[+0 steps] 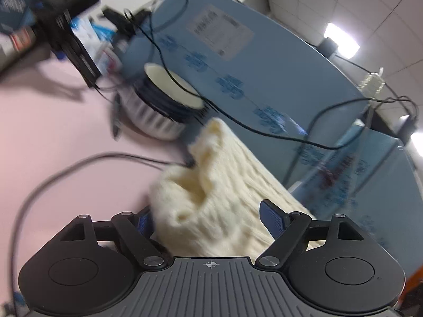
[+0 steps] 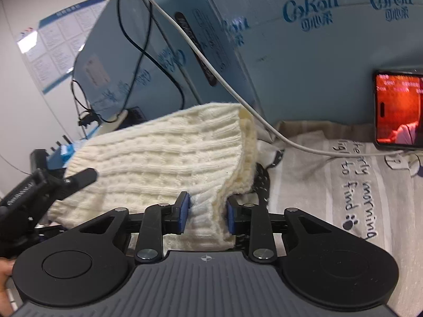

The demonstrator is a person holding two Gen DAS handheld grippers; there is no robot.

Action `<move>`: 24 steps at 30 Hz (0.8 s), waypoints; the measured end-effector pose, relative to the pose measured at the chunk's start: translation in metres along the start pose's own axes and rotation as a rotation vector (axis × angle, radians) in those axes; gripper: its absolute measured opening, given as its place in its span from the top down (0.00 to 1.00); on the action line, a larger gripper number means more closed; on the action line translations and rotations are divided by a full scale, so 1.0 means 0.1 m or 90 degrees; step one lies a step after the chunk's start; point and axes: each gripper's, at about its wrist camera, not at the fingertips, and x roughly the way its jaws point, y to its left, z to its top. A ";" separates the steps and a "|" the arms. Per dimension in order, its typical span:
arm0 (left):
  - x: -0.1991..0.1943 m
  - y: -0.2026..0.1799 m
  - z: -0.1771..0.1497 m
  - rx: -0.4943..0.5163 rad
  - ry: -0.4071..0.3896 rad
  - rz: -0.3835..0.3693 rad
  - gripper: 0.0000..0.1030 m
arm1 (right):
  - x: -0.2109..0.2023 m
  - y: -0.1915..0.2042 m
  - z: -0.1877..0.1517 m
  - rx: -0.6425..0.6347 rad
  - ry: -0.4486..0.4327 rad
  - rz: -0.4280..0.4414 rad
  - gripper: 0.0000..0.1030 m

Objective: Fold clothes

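A cream cable-knit sweater [image 2: 169, 153] hangs in the air between my two grippers. My right gripper [image 2: 207, 212] is shut on the sweater's ribbed edge, a fold of knit pinched between its blue pads [image 2: 184, 211]. In the left wrist view the same sweater [image 1: 227, 192] bunches between the fingers of my left gripper [image 1: 208, 218], whose jaws stand wide apart with the cloth lying between them. The left pad is partly hidden by the knit. The left gripper also shows at the left of the right wrist view [image 2: 39, 185].
Large blue cardboard boxes [image 2: 290, 52] stand close behind, with black and grey cables [image 2: 201, 52] draped across them. A phone with a red screen [image 2: 399, 111] leans at the right. A striped printed cloth [image 2: 343, 185] lies below. A white ribbed container [image 1: 161, 100] sits on the pink table [image 1: 53, 132].
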 end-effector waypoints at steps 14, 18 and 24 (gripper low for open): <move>-0.30 -0.30 -0.09 0.143 -0.089 0.058 0.04 | -0.35 0.03 -0.04 -0.004 -0.020 -0.034 0.39; -0.61 -0.57 -0.19 0.207 -0.134 0.075 0.01 | -0.59 0.06 -0.09 -0.047 -0.041 -0.042 0.30; -1.04 -0.84 -0.52 0.241 -0.169 0.125 0.00 | -0.82 0.13 -0.22 -0.108 -0.078 -0.059 0.14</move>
